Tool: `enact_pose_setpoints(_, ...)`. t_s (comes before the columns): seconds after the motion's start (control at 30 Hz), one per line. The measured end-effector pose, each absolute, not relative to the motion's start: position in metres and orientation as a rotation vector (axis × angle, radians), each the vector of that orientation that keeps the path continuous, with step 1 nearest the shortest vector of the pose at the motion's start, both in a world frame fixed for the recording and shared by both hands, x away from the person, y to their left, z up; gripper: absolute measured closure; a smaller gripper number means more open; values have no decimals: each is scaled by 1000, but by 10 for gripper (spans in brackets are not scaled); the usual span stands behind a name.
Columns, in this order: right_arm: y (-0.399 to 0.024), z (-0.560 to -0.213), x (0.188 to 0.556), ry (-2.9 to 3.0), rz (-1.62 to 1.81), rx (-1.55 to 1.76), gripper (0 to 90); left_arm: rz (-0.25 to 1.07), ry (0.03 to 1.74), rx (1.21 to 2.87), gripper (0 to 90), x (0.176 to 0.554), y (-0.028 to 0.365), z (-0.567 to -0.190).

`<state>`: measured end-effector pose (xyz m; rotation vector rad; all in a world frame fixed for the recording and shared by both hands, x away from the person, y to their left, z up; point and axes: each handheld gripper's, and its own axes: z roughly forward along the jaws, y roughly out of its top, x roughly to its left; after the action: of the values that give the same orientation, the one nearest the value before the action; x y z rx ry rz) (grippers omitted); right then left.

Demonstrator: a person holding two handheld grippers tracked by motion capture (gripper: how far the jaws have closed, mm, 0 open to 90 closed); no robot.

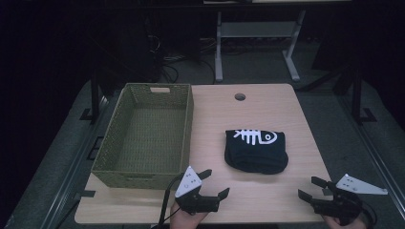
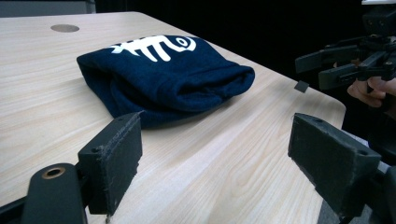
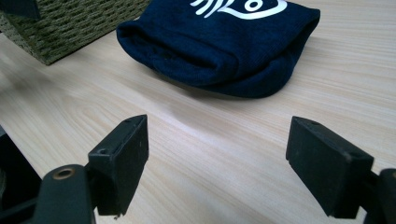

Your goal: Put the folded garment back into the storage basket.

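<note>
A folded dark navy cloth (image 1: 256,150) with a white fish-skeleton print lies on the wooden table (image 1: 267,105), right of centre. It also fills the upper part of the left gripper view (image 2: 163,74) and the right gripper view (image 3: 224,42). My left gripper (image 1: 214,183) is open near the front edge, left of and nearer than the cloth, apart from it. At the front right corner my right gripper (image 1: 311,188) stands open with nothing between its jaws. In the left gripper view the right gripper (image 2: 327,65) appears far off at the right.
A woven olive basket (image 1: 117,143) sits on the left half of the table, with nothing in it; its corner (image 3: 60,28) appears in the right gripper view. A round cable hole (image 1: 239,97) is near the far edge. Desk legs and cables stand on the dark floor beyond.
</note>
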<state>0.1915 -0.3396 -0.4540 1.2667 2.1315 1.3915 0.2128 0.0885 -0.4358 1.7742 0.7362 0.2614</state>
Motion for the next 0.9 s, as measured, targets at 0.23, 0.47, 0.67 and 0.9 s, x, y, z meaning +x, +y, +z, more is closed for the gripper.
enact_pose_setpoints(0.23, -337, -452, 194, 2136, 1403, 1266, 202, 253, 740, 1776, 168, 215, 84, -436)
enact_pose_setpoints(0.47, -331, -441, 203, 2153, 1376, 1268, 169, 251, 754, 1770, 168, 219, 79, -426)
enact_pose_setpoints(0.67, -325, -425, 219, 2167, 1357, 1245, 162, 262, 761, 1746, 164, 229, 70, -414)
enact_pose_setpoints(0.9, -322, -416, 235, 2184, 1365, 1252, 158, 286, 808, 1744, 161, 249, 58, -412)
